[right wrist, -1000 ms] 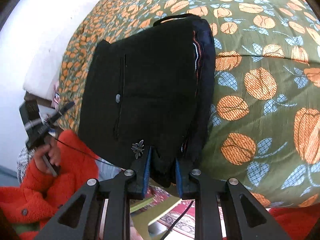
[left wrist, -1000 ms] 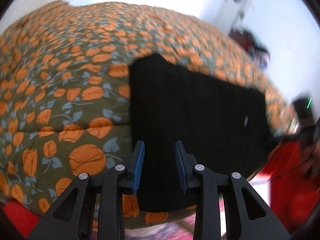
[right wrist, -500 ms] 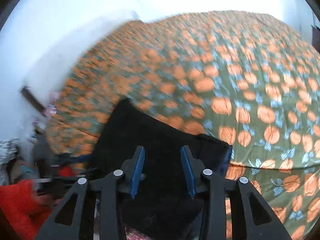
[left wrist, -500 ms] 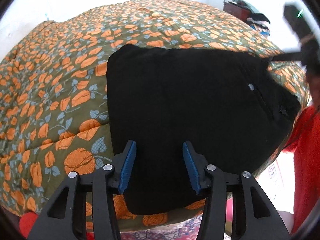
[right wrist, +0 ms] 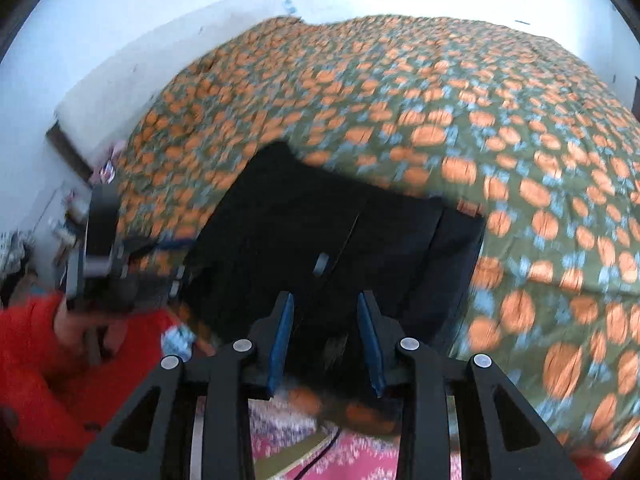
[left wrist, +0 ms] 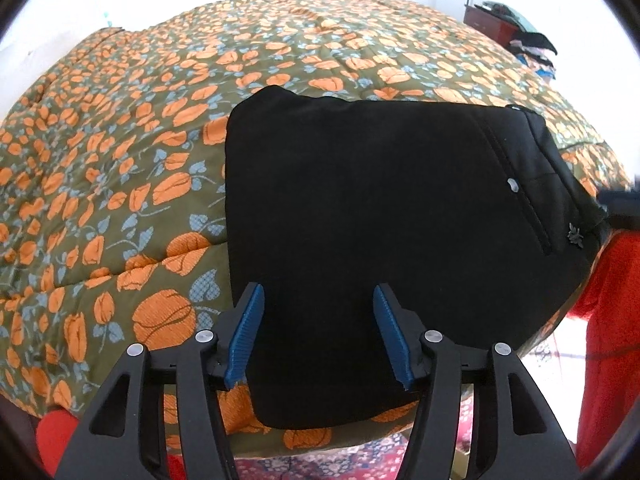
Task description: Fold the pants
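Black pants (left wrist: 372, 208) lie folded into a flat block at the near edge of a bed, pocket and button side up. My left gripper (left wrist: 318, 300) is open and empty, hovering over the near left end of the block. In the right wrist view the pants (right wrist: 320, 232) lie ahead, blurred. My right gripper (right wrist: 325, 300) is open and empty, just above the pants' near edge by the waistband. The left gripper (right wrist: 100, 256) also shows there at the left, held in a hand.
The bed carries an olive quilt with orange flowers (left wrist: 120, 160). The person's red sleeve (left wrist: 612, 320) is at the right. A patterned red rug (right wrist: 328, 452) lies on the floor below the bed edge. Dark furniture with clothes (left wrist: 516, 36) stands at the far right.
My right gripper let go of the pants' edge, opened and pulled back upward. My left gripper opened wider and swung to face the folded block squarely. The pants stayed folded on the bed.
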`<state>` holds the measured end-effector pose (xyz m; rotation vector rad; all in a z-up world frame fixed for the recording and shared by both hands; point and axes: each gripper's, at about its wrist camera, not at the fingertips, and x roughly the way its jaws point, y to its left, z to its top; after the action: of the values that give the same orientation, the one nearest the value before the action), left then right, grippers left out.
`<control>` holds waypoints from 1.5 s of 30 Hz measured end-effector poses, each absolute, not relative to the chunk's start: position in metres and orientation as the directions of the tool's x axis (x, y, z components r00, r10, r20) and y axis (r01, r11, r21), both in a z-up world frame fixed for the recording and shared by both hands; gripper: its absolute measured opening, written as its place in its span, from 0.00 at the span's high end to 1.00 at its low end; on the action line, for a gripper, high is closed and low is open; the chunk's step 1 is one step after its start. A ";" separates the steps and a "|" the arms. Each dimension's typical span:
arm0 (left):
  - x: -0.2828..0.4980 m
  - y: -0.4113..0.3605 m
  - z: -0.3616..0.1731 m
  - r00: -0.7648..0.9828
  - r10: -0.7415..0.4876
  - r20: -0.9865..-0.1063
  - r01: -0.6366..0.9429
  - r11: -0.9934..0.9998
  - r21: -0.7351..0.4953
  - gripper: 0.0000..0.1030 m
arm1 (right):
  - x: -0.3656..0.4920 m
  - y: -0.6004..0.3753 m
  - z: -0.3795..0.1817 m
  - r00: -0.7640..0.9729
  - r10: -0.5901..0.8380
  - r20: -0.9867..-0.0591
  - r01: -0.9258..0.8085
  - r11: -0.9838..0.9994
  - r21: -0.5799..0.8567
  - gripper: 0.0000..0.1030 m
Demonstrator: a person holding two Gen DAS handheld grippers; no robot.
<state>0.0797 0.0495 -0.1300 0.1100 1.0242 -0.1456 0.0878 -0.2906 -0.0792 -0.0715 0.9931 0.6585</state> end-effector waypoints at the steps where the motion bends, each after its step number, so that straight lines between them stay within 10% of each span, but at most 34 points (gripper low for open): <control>1: 0.080 0.049 -0.130 0.511 -0.069 -0.857 0.172 0.985 0.024 0.42 | 0.082 -0.289 -0.088 0.355 0.468 -0.809 -0.549 0.805 0.225 0.67; 8: 0.078 0.060 -0.123 0.515 -0.108 -0.851 0.161 0.987 -0.028 0.38 | 0.087 -0.301 -0.106 0.302 0.507 -0.808 -0.501 0.805 0.318 0.65; 12: 0.083 0.104 -0.116 0.526 -0.188 -0.829 0.065 0.981 -0.182 0.27 | 0.107 -0.355 -0.096 0.383 0.590 -0.711 -0.322 0.807 0.495 0.42; 25: 0.127 0.125 -0.173 0.307 -0.504 -0.807 0.039 0.854 -0.519 0.27 | 0.159 -0.373 -0.181 0.080 0.745 -0.662 -0.106 0.667 0.738 0.40; 28: 0.129 0.112 -0.169 0.308 -0.493 -0.814 0.076 0.865 -0.496 0.42 | 0.160 -0.360 -0.174 0.049 0.736 -0.675 -0.170 0.673 0.720 0.41; 31: 0.123 0.111 -0.155 0.329 -0.514 -0.792 0.102 0.853 -0.512 0.78 | 0.156 -0.346 -0.159 0.070 0.686 -0.725 -0.272 0.712 0.647 0.59; 45: 0.191 0.091 -0.024 0.556 -0.478 -0.680 0.218 0.873 -0.436 0.82 | 0.218 -0.293 -0.024 0.294 0.680 -0.671 -0.510 0.706 0.492 0.68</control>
<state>0.1907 0.0906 -0.0242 -0.3198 0.8925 -0.4192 0.2180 -0.2931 -0.0238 0.1973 0.9930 0.7989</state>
